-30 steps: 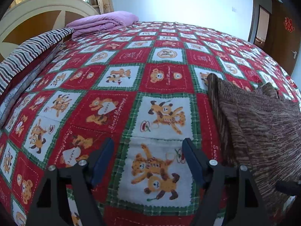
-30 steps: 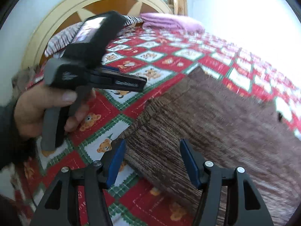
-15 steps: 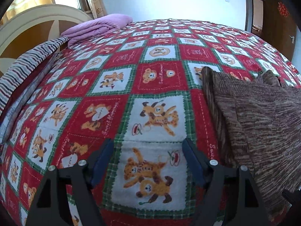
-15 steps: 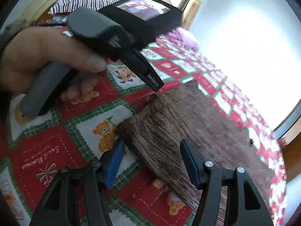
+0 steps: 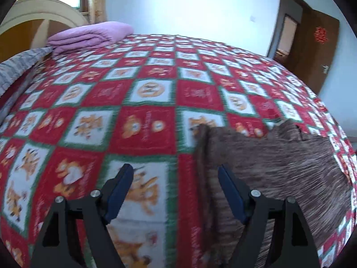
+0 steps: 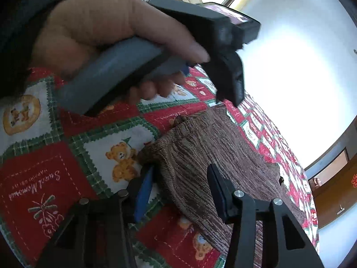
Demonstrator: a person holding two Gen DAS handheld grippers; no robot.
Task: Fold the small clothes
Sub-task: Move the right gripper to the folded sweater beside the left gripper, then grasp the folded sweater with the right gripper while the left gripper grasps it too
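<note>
A brown knitted garment (image 5: 279, 169) lies flat on the red, white and green bear-print bedspread (image 5: 142, 129). My left gripper (image 5: 176, 189) is open just above the bed, its right finger over the garment's left folded edge. In the right wrist view the same garment (image 6: 212, 156) shows with its near corner between the jaws of my open right gripper (image 6: 180, 192). The left gripper's handle (image 6: 125, 67), held by a hand, fills the upper part of that view above the garment.
A folded purple blanket (image 5: 89, 36) and a striped pillow (image 5: 15, 69) lie by the curved headboard (image 5: 42, 22) at the far left. A wooden door (image 5: 319, 49) stands at the right behind the bed.
My left gripper moved right, so its right finger now stands over the garment's edge. My right gripper moved in on the garment's near corner, and the left gripper's handle came closer.
</note>
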